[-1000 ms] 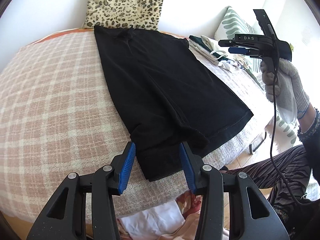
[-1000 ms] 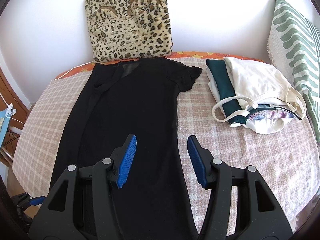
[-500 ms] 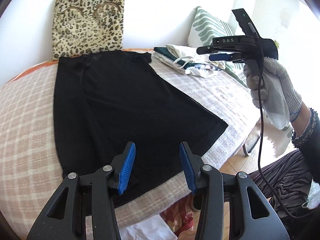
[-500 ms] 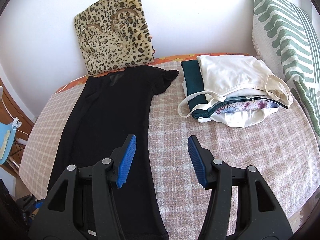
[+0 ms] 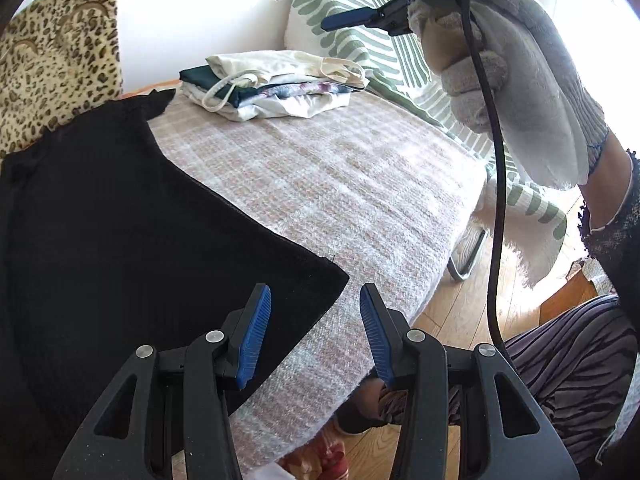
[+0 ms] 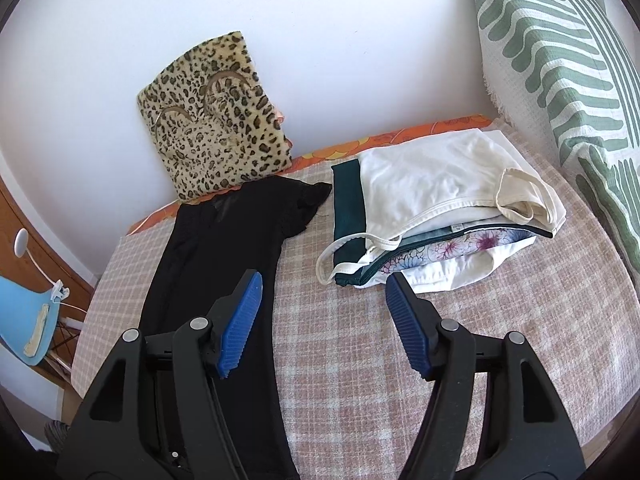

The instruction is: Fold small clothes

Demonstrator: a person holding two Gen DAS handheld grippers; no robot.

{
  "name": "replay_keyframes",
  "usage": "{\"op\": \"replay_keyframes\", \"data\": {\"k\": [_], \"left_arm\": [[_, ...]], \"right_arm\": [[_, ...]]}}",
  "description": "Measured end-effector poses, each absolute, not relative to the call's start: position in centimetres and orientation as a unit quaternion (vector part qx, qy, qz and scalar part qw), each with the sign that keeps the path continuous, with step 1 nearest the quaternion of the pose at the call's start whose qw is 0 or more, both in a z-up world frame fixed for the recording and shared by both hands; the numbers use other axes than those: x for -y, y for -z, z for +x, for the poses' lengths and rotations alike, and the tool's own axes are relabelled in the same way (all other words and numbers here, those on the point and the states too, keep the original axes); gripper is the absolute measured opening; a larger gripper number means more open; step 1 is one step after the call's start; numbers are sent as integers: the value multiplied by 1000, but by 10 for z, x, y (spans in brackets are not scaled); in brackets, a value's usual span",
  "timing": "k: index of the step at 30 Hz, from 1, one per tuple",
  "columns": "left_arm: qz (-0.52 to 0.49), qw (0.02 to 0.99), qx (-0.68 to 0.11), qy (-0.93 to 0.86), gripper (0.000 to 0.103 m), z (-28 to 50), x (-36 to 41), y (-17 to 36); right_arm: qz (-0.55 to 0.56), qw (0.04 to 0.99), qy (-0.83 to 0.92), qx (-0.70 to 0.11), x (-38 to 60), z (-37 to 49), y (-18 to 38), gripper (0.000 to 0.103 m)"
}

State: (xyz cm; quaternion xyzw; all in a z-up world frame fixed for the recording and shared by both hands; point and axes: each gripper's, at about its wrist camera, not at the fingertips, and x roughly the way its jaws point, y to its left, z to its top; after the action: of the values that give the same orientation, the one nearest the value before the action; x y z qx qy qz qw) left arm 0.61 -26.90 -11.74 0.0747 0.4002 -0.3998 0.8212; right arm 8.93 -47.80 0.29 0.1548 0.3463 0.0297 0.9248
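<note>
A black garment (image 5: pixel 120 240) lies flat on the plaid bed cover (image 5: pixel 320 180), its sleeve end (image 6: pixel 308 200) towards the wall. My left gripper (image 5: pixel 314 292) hovers open over the garment's near right corner, nothing between its blue pads. A stack of folded clothes (image 6: pixel 432 200), white, dark green and floral, sits right of the garment. My right gripper (image 6: pixel 324 280) hangs above the cover just in front of that stack; its jaws are opening and hold nothing. In the left wrist view the right gripper (image 5: pixel 300 8) shows at the top, held by a gloved hand (image 5: pixel 520 80).
A leopard-print cushion (image 6: pixel 216 120) leans on the wall behind the garment. A green-striped pillow (image 6: pixel 560 60) stands at the right end. The bed's edge drops to a wooden floor (image 5: pixel 460 312), where the person's striped trousers (image 5: pixel 560 360) show. A blue chair (image 6: pixel 24 320) stands far left.
Both grippers have moved to the right: the left from the middle of the garment's hem to its right corner, the right off the garment towards the folded stack. The right jaws have widened.
</note>
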Motion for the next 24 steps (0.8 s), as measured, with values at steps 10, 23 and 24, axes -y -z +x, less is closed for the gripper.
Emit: {"op": "replay_keyframes", "data": {"k": [10, 23, 24], "left_arm": [[92, 828, -406, 376, 45, 13, 286, 133], [-37, 808, -434, 396, 4, 49, 258, 138], [-47, 807, -436, 396, 3, 51, 254, 138]], "right_arm": [[144, 922, -55, -355, 474, 142, -7, 67], [130, 905, -78, -398, 451, 298, 18, 68], [133, 902, -79, -402, 450, 312, 23, 68]]}}
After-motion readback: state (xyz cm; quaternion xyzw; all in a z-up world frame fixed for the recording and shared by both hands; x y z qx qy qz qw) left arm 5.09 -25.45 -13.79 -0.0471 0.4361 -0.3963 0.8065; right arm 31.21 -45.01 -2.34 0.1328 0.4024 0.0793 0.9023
